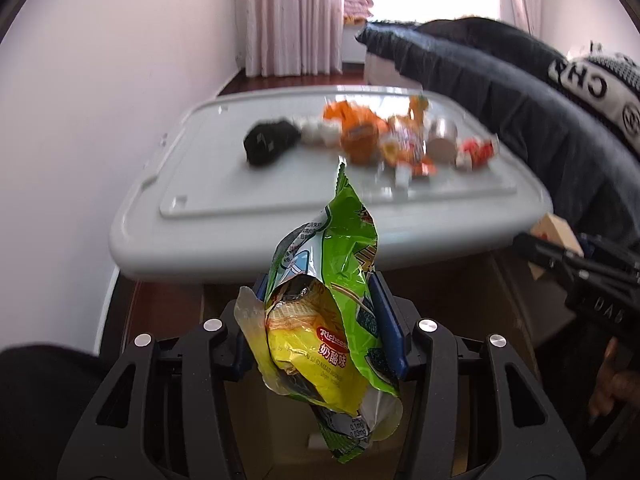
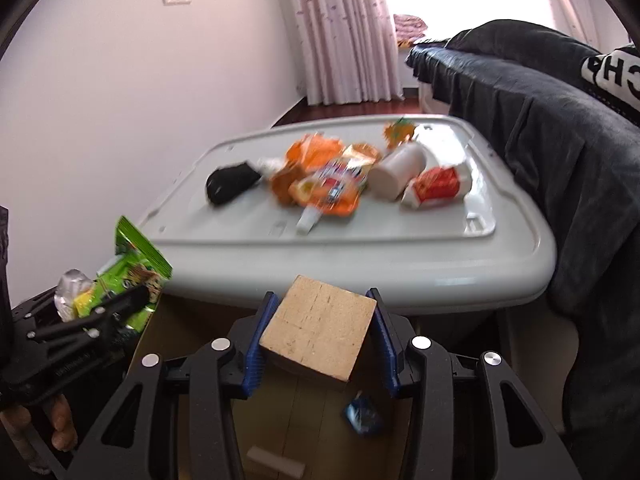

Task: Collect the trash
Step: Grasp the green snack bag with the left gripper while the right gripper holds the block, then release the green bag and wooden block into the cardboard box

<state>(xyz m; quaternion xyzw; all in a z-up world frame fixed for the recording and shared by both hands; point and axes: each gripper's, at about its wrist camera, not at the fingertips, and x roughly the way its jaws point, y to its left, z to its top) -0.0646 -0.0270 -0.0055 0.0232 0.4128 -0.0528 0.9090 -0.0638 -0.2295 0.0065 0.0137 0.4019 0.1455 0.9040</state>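
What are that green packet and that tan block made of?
The green packet looks like thin glossy plastic film with a silvery lining: it crinkles and shines, held in the left gripper. The tan block, held in the right gripper, seems to be unfinished wood or particleboard: matte, speckled, sharp-edged.

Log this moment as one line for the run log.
left gripper: shut on snack wrappers | right gripper: shut on wooden block | both over cardboard box | trash pile on bin lid

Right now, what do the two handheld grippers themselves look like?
Both the left gripper and right gripper have matte black cut-out linkage frames, round silver pivot bolts and blue ribbed finger pads. Bare fingers show at the left handle; no cables visible.
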